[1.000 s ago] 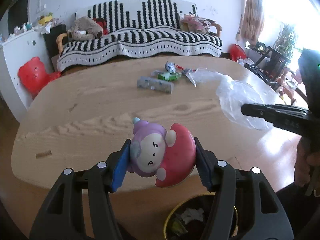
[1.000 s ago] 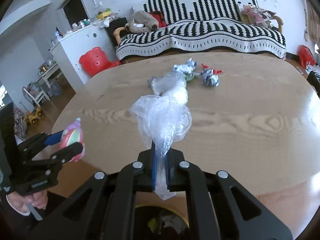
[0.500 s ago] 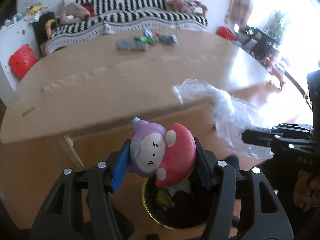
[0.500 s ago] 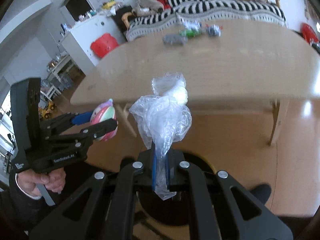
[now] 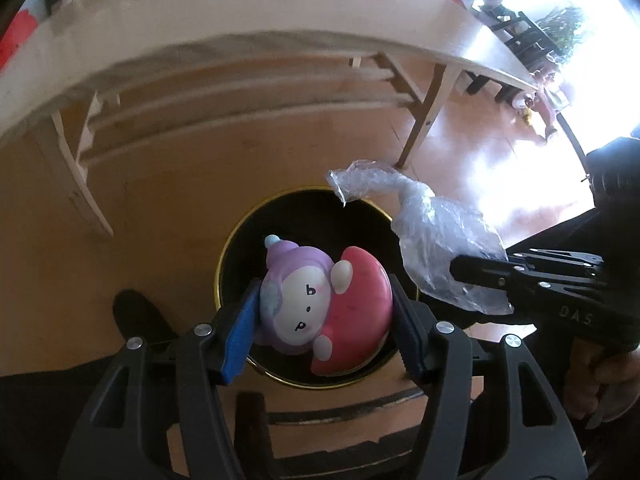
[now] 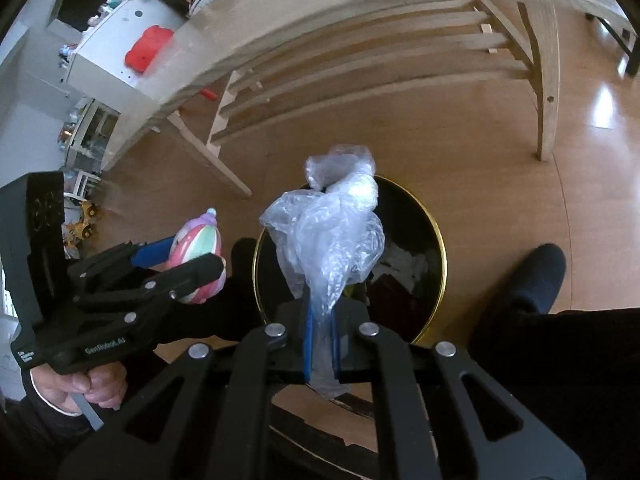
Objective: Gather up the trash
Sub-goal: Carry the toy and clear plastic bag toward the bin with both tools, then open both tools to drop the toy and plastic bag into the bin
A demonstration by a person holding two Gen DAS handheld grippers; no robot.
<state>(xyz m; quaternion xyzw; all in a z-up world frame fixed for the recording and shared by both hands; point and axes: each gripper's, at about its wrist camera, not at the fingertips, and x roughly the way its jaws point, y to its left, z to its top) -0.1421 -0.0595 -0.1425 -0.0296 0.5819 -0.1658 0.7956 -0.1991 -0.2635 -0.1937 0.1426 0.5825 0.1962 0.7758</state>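
Note:
My left gripper [image 5: 324, 316] is shut on a purple and red toy figure [image 5: 320, 304] and holds it above the open black bin with a gold rim [image 5: 240, 236]. My right gripper [image 6: 320, 344] is shut on a crumpled clear plastic bag [image 6: 332, 232] and holds it over the same bin [image 6: 436, 240], which has trash inside. The bag also shows in the left wrist view [image 5: 436, 240], just right of the bin. The toy shows in the right wrist view [image 6: 198, 248], left of the bin.
The wooden table [image 5: 240, 32] stands beyond the bin, its legs [image 6: 544, 80] and underside slats in view. The person's dark shoes [image 6: 536, 276] and legs flank the bin on the wood floor. A white cabinet [image 6: 116, 36] stands at the far left.
Both grippers have dropped from table height and tilted down to look into the bin. The toy and the plastic bag stay gripped and now hang over the bin.

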